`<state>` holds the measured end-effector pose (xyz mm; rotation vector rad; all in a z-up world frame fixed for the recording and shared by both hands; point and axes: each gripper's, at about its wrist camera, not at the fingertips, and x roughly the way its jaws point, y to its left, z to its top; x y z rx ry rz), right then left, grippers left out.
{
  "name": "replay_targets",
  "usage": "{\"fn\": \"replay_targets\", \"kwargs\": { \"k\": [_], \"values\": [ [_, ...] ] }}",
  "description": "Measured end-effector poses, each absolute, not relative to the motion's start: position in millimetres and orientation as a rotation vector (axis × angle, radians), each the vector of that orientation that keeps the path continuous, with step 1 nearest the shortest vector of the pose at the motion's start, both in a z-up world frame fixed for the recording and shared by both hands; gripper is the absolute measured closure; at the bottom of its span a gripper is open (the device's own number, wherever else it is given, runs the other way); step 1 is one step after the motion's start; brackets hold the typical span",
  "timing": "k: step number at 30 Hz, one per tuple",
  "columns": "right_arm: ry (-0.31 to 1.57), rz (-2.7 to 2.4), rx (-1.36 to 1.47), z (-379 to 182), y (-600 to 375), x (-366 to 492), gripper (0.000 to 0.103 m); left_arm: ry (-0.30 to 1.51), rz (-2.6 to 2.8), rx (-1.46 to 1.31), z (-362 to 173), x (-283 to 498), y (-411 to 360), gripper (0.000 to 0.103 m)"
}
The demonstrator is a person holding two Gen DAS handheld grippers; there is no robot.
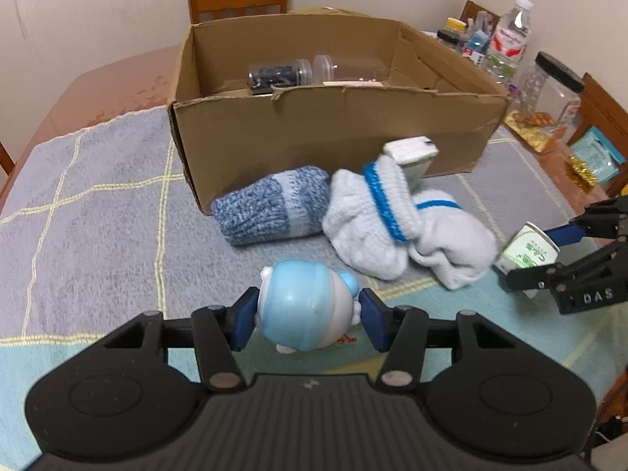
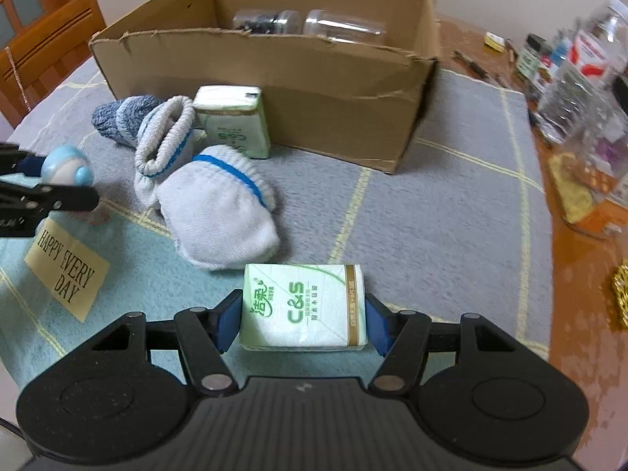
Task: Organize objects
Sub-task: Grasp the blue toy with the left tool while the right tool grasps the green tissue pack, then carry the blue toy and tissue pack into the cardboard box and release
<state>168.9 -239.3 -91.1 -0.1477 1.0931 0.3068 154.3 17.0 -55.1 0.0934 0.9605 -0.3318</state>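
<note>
The left tool [image 1: 308, 316] is clamped on a blue-and-white toy figure [image 1: 304, 306], its blue pads pressing both sides. The right tool [image 2: 302, 324] is clamped on a green-printed tissue pack [image 2: 304, 308] the same way. Between them, on the checked cloth [image 2: 431, 216] over the worktop, lie 2 white socks [image 2: 214, 196]. Past these, a blue knit sock [image 1: 271, 204] and a 2nd tissue pack [image 2: 233, 119] rest against the cardboard box [image 1: 333, 133], which holds 2 clear jars [image 1: 314, 70].

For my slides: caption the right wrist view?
Right gripper clamps a tissue pack before the cardboard box.
</note>
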Motion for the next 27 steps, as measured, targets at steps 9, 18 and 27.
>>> {"fn": "replay_targets", "kwargs": {
  "k": [9,18,27],
  "values": [
    [1.062,0.272,-0.126,-57.4,-249.0,160.6,0.035,0.957,-0.33,0.114,-33.7,148.8,19.6,0.049],
    [0.995,0.301,-0.118,-21.6,-245.4,156.3,0.035,0.931,-0.342,0.117,-5.5,147.9,12.0,0.049],
    [0.883,0.413,-0.151,11.7,-243.1,170.5,0.035,0.853,-0.303,0.095,27.4,153.8,-1.6,0.049]
  ]
}}
